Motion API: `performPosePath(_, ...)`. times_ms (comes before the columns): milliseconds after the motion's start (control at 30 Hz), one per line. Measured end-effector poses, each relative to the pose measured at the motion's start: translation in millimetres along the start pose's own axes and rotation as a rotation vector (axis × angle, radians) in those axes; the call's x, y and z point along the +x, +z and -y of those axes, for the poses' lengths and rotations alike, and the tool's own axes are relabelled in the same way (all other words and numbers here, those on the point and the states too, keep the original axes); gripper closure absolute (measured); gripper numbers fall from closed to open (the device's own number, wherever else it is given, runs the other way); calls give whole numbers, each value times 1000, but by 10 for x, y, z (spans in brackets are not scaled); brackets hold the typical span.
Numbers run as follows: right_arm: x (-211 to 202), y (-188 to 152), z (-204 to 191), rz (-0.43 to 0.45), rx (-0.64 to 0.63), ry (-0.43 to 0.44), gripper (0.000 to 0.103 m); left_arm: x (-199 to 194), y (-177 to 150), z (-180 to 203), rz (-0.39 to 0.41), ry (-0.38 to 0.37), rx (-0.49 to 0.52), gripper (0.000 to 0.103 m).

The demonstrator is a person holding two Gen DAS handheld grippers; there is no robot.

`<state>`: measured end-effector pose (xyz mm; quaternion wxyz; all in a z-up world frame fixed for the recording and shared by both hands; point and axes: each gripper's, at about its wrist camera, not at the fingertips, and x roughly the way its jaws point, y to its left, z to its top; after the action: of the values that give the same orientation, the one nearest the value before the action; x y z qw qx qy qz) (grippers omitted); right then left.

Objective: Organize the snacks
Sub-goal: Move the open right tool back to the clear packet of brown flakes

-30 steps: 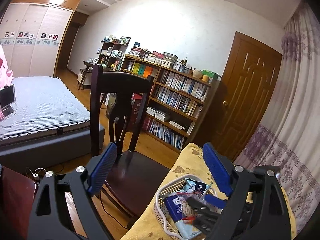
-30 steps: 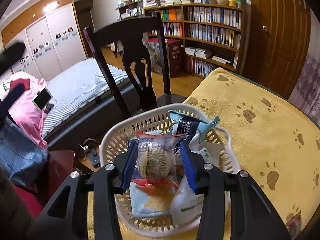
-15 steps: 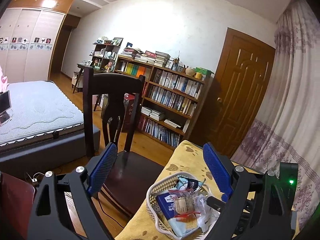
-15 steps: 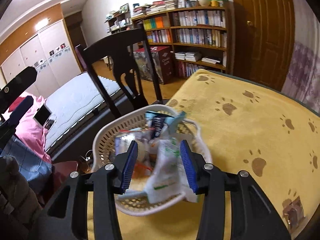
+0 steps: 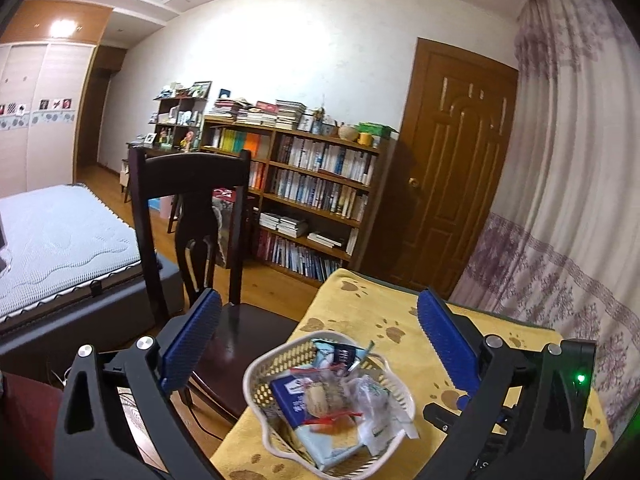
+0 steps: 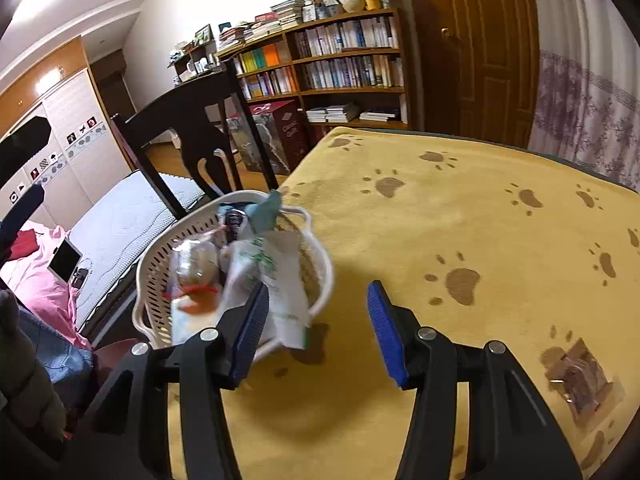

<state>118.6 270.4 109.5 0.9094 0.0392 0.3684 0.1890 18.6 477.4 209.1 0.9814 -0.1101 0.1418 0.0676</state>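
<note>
While the left wrist view looked down past the left hand-held gripper (image 5: 318,320), its blue pads stood wide apart and held nothing, hovering above the white basket (image 5: 256,374). That basket sat at the tabletop's (image 5: 376,322) left edge, next to the dark chair (image 5: 192,216), heaped with snacks: a blue packet (image 5: 294,398) and a clear-wrapped round cookie (image 5: 318,396) on top. Risk, as I judged it: the pile was loose and the basket close to the edge, so a nudge could tip packets onto the chair or floor.

From the right wrist view, the right hand-held gripper (image 6: 316,332) was also apart and empty, with its left pad just in front of the basket's near rim; contact could not be told. A white-green packet (image 6: 276,280) hung over that rim and looked likely to slide out. One clear-wrapped snack (image 6: 576,380) lay alone near the tabletop's near right corner, well apart from the basket, apparently not yet sorted. Reaching for it across the basket side could drag the overhanging packet.
</note>
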Motion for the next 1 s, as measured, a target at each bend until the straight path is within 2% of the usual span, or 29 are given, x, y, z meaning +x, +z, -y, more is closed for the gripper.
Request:
performPosePath(167,-118,-73,275,3,39,-22,51,-14,-48,193,-4,-25,50,3)
performPosePath(567,-475,-344,1213,30,223,-116,49,14,-175,574,-25,-78,139,3)
performPosePath(1000,-873,-830,2379,45,524,-252,48,-10,-311,905,-38,-120,240,3)
